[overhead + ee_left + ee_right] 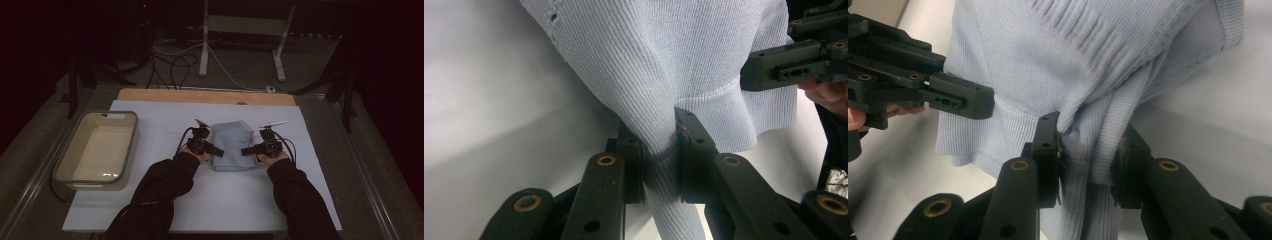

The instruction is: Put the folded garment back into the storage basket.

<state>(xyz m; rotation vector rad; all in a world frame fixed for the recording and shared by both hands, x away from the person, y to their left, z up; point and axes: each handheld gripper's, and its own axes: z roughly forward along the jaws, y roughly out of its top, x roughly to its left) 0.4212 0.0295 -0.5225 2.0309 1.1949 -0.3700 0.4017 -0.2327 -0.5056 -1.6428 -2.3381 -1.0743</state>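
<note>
Folding a knit [232,145] on the sheet [150,200], by the look of it, and well along already. Lying as a compact pale-blue bundle at mid-table, between the two grippers, well apart from the tub [65,165] at the left. Looking folded down to a narrow packet, near hem edge facing the person; probably one more fold or a lift and carry remaining, though hard to say which.

Clamping the left gripper [659,150] on a pinch of ribbed fabric at the bundle's left near corner, jaws pressed nearly together with cloth squeezed between and trailing down past them. Clamping the right gripper [1088,155] likewise on a thicker bunch at the right near corner, jaws standing a little wider around several layers. Showing in the high view as the left one [200,145] touching the bundle's left edge and the right one [267,146] touching its right edge, both held low at table level.

Counting: one knit, one tub, sitting empty, one sheet over a wooden board [200,96], two grippers, two sleeves [165,190] coming in from below. Beyond the table, lying on the floor, several cables [175,60], number unclear in the dark, and one white stand [205,45].

Judging the grip as secure on both sides; cloth soft and likely sagging between the hands once raised.
</note>
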